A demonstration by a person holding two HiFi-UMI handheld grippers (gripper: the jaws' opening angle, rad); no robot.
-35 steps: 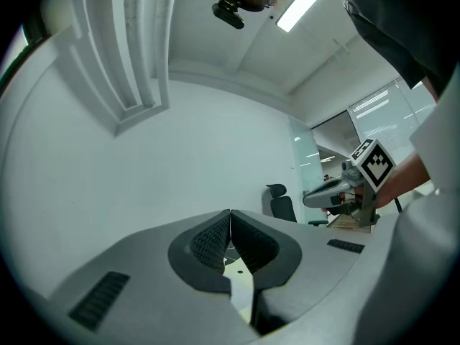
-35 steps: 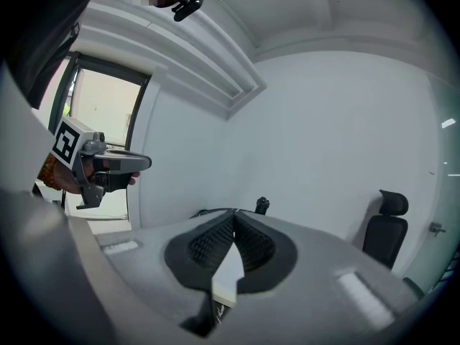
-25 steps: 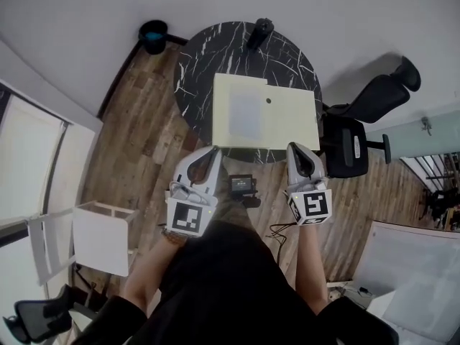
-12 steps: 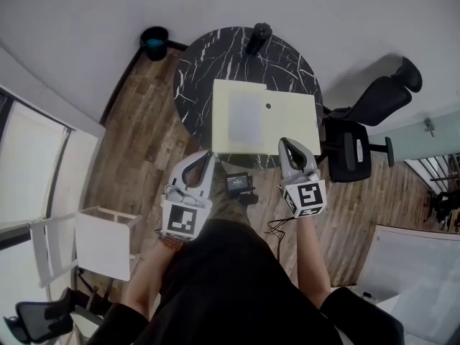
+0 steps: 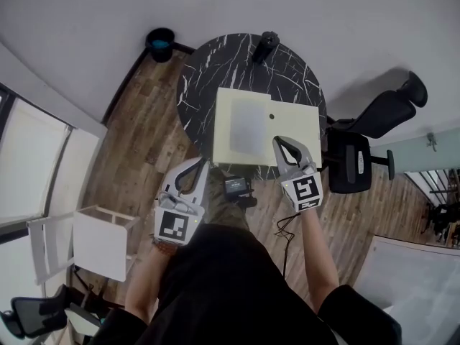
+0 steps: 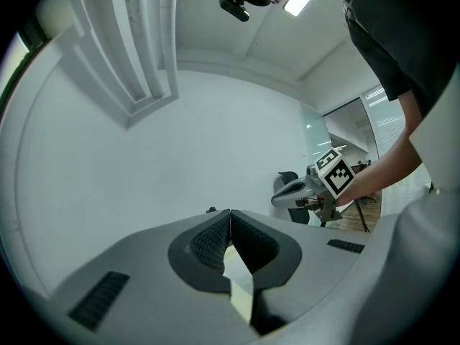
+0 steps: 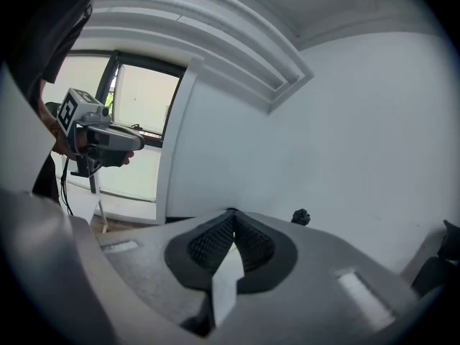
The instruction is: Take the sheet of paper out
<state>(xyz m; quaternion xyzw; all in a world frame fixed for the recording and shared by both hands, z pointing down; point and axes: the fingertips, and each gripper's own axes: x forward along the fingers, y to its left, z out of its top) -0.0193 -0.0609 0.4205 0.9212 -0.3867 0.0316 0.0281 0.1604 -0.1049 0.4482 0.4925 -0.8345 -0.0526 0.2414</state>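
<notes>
Round black marbled table, dark bottle at its far edge, black office chair beside.

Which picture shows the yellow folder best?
The head view: nearly the whole yellow folder lies flat on the round black table. Both gripper views point at walls, showing at most a pale sliver between their jaws.

I see a round black table veined in white, standing on a wooden floor. A pale yellow folder lies flat across its near half, reaching the near edge. A dark bottle stands at the far rim.
</notes>
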